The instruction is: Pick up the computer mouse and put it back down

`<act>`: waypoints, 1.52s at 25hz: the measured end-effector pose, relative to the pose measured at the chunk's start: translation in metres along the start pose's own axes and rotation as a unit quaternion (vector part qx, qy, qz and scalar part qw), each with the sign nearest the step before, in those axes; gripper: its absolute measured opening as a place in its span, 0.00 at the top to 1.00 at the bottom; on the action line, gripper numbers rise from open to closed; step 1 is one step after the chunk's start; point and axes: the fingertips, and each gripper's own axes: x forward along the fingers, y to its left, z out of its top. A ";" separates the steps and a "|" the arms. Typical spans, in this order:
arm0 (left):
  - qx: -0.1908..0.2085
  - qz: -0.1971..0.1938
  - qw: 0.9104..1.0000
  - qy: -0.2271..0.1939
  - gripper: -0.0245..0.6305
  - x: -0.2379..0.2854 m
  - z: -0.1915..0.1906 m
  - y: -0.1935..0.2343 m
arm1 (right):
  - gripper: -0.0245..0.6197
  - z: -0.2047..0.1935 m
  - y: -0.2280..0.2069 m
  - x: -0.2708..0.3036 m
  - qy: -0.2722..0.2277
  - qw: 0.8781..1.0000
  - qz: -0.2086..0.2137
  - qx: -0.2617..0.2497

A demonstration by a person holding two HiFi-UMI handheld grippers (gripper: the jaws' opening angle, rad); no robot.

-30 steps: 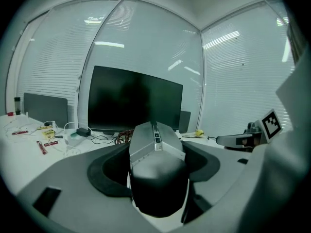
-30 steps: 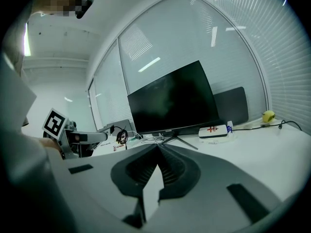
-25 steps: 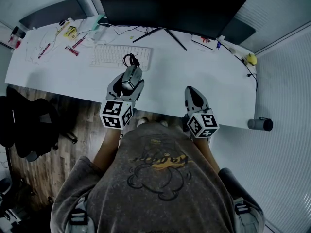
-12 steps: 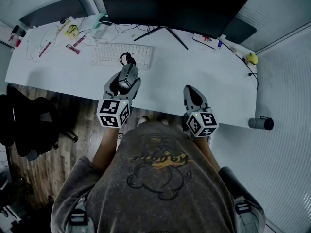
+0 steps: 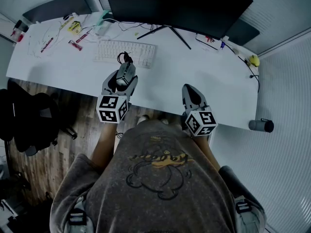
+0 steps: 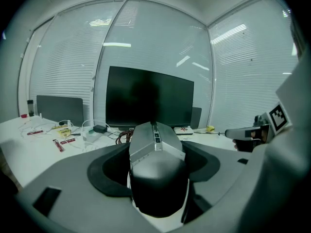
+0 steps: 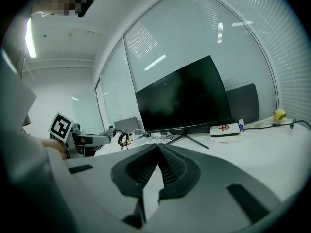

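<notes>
Top: black monitor (image 5: 180, 6). Centre: white desk (image 5: 214, 81), keyboard (image 5: 125, 53) upper left. Centre left: we are clamping left gripper (image 5: 124, 76) on grey computer mouse (image 6: 156, 152), just below keyboard. Centre right: we are holding right gripper (image 5: 190, 89) clenched, empty.

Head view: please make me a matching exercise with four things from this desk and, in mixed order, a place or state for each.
1 computer mouse
2 keyboard
3 monitor
4 right gripper

A jaws together, nothing between
B between the jaws of the left gripper
C dark screen, on a stand
D white, in front of the monitor

Pairs: 1-B, 2-D, 3-C, 4-A
</notes>
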 end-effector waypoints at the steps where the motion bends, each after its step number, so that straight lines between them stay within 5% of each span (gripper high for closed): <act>1: 0.001 0.003 1.000 0.005 0.48 0.002 -0.005 0.003 | 0.95 0.000 0.001 0.001 0.001 1.000 0.002 0.000; 12: 0.012 0.038 0.997 0.071 0.48 0.024 -0.071 0.029 | 0.95 -0.007 -0.002 0.001 0.008 1.000 0.002 0.006; 38: 0.012 0.044 0.981 0.186 0.48 0.075 -0.176 0.049 | 0.95 -0.008 -0.019 0.009 0.020 1.000 -0.019 0.009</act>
